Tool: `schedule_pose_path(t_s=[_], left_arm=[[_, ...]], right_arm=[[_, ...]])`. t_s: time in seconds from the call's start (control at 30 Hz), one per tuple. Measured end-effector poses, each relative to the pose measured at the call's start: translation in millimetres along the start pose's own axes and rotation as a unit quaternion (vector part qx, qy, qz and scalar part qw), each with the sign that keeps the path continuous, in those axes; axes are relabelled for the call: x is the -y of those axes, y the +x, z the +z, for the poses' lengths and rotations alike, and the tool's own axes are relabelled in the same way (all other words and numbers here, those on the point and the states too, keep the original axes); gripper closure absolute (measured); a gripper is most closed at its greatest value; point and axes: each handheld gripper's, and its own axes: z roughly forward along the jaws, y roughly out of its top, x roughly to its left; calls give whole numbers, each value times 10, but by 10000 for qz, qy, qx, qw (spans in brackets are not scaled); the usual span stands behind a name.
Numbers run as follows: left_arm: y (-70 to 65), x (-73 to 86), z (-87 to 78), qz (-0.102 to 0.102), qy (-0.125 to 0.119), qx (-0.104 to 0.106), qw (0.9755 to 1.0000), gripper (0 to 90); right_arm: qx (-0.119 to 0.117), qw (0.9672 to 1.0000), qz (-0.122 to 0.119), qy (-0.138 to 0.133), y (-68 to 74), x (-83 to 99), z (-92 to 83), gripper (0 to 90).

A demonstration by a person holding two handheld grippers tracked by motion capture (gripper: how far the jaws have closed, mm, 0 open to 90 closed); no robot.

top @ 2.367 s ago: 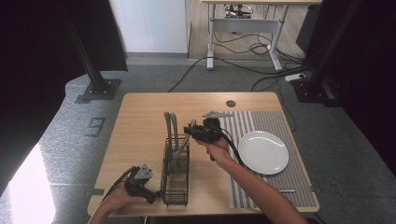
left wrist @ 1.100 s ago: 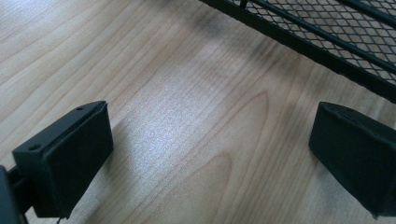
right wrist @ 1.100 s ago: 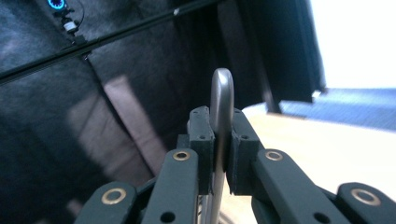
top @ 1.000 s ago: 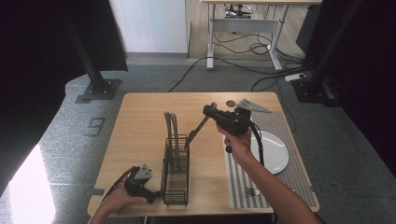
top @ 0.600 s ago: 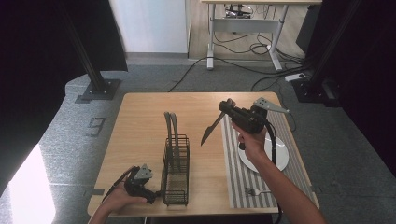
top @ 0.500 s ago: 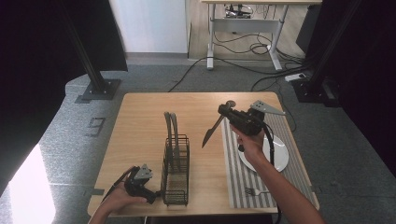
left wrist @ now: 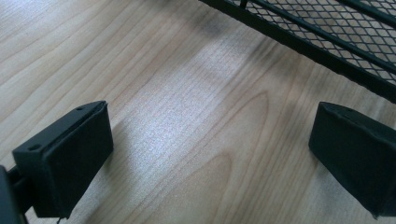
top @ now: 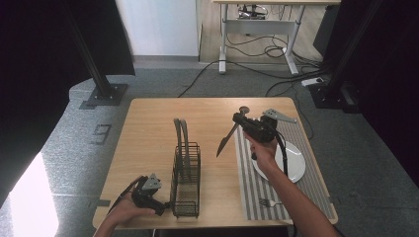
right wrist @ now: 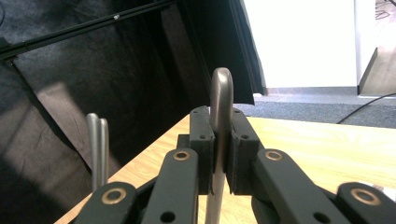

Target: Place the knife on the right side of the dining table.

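Note:
My right gripper [top: 240,120] is shut on a metal knife [top: 226,140], held in the air over the left edge of the striped mat [top: 301,197]. The blade slants down and to the left. In the right gripper view the knife's rounded end [right wrist: 220,100] sticks up between the pads [right wrist: 201,140]. My left gripper [top: 159,208] rests on the table's front left, beside the black wire cutlery rack [top: 186,173]. Its jaws stand wide apart over bare wood [left wrist: 205,140], with the rack's mesh [left wrist: 327,28] just beyond.
Two tall metal utensils [top: 181,133] stand in the rack, seen too in the right gripper view [right wrist: 97,144]. A white plate [top: 294,163] lies on the mat, with a fork [top: 269,201] near the front edge. A small dark round object [top: 244,109] sits at the table's back.
My right gripper carried the knife from the rack over to the right above the mat, and has since sunk a little. The left gripper has stayed put.

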Motion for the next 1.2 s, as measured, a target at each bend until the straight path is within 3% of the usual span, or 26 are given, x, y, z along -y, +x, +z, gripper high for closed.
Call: schedule_pose_path(t_s=[0.27,0.67,1.2], left_arm=[[0,0,0,1,-1,0,10000,0],[0,0,0,1,-1,0,10000,0],[0,0,0,-1,-1,-3,10000,0]], right_arm=[[136,9997,180,5,-142,52,31,827],[379,9990,232,-29,-282,66,51,827],[724,9968,246,-242,-500,-39,-57,827]])
